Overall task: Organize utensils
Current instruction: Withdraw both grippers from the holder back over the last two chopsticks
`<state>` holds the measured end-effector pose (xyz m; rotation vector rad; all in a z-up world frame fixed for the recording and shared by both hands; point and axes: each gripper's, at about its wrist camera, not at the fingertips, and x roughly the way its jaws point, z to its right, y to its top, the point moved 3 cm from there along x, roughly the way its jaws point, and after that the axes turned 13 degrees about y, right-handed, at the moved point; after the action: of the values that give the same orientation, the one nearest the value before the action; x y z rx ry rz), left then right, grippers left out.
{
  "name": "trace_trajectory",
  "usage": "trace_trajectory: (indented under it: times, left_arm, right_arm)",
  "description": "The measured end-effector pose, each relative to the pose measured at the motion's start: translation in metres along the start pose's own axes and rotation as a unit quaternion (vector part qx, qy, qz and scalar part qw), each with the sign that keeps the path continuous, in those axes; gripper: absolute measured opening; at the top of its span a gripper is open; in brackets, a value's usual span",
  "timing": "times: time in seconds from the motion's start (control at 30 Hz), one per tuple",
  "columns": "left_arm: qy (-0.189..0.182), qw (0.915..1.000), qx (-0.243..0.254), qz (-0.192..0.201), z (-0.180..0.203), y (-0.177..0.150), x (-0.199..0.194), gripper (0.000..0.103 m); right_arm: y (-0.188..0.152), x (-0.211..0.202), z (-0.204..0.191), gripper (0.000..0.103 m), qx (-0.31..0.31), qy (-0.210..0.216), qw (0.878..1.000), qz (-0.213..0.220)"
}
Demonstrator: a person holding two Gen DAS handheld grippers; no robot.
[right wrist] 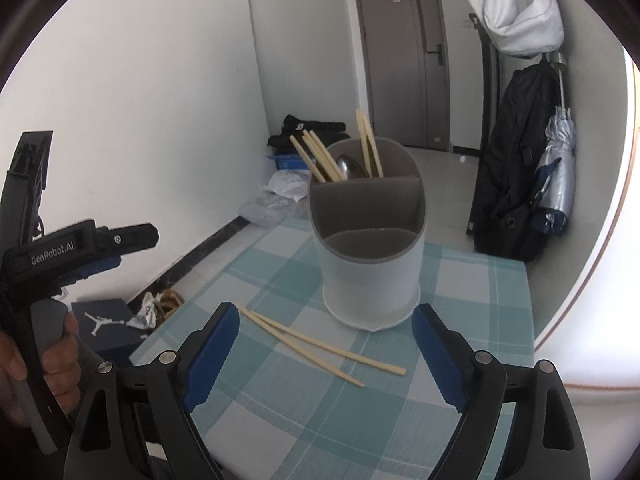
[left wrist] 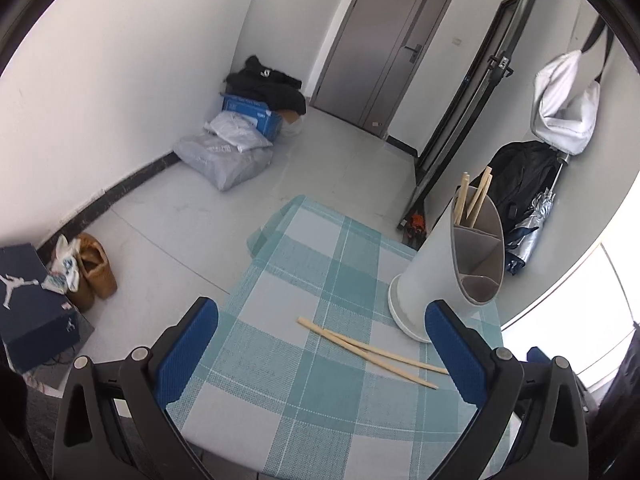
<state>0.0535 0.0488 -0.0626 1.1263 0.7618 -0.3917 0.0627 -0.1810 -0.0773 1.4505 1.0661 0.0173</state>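
On the table (right wrist: pixel 472 280), covered in a teal and grey checked cloth, a white utensil holder (right wrist: pixel 370 276) stands upright toward the far right corner. Its grey-lined interior is split into 3 compartments. The rear compartment holds several chopsticks (right wrist: pixel 320 158) leaning left, 2 more standing nearly upright, and the bowl of a metal spoon (right wrist: pixel 352 168) between them; the other 2 compartments look empty as far as the right wrist view shows.

2 loose chopsticks (right wrist: pixel 316 344) lie flat on the cloth just in front of the holder, crossing each other near their far-left ends and spreading apart toward the near right edge. In the left wrist view the same pair (left wrist: pixel 372 350) sits near the holder's base (left wrist: pixel 416 300), not touching it.

The right gripper (right wrist: pixel 326 356) hovers over the near part of the table with its blue-padded jaws spread wide, holding nothing; the loose pair lies between and beyond its fingertips. The left gripper (left wrist: pixel 322 354) is likewise spread wide and empty (from the right wrist view it appears at the left edge, off the table, in the person's hand (right wrist: pixel 52 364)).
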Motion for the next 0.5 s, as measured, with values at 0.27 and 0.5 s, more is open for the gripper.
trace_trajectory:
  times: [0.27,0.5]
  left_arm:
    - [-0.036,0.9951,-0.069,-0.061,-0.034,0.010,0.017,0.102]
    - [-0.051,0.9880,-0.126,-0.073,-0.060,0.022,0.019,0.102]
  right_arm:
    - [-0.003,0.057,-0.025,0.087,-0.051,0.032,0.994,-0.092]
    - [-0.007,0.121,-0.049,0.065,-0.121,0.037,0.977,-0.170]
